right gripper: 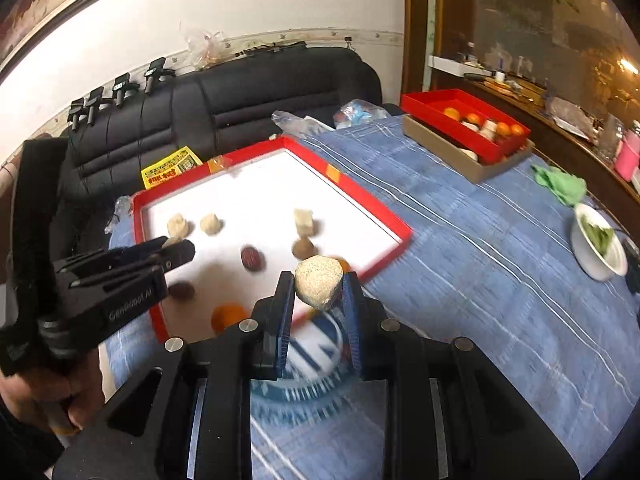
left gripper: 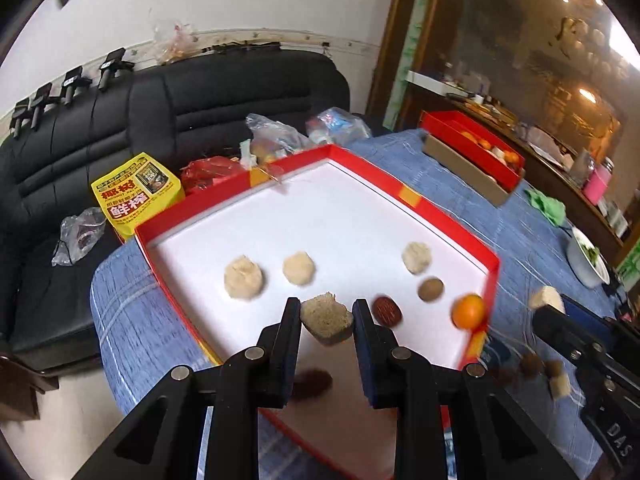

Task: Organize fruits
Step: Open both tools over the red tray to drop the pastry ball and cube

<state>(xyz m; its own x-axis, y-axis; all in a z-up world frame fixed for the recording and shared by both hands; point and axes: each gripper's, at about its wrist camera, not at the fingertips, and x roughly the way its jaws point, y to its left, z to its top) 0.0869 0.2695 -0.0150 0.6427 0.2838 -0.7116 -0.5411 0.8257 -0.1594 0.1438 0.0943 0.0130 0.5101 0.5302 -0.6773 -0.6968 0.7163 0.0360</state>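
Both tongs are clenched, the left tongs (left gripper: 326, 312) on a crumbly brown-bottomed chunk (left gripper: 327, 322) over the near edge of the red tray (left gripper: 448, 220) and the right tongs (right gripper: 318, 288) on a pale rough lump (right gripper: 319, 282) just outside that tray, so either shallow fingertip grip could slip and drop its piece onto the desk (right gripper: 500, 260).

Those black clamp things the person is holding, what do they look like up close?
Each gripper, left and right, is matte black plastic with two flat fingers faced with dark blue pads, hinged on arms studded with round silver pins. Triangular cut-outs lighten the frame. White lettering runs along the left one's side. No cables show.
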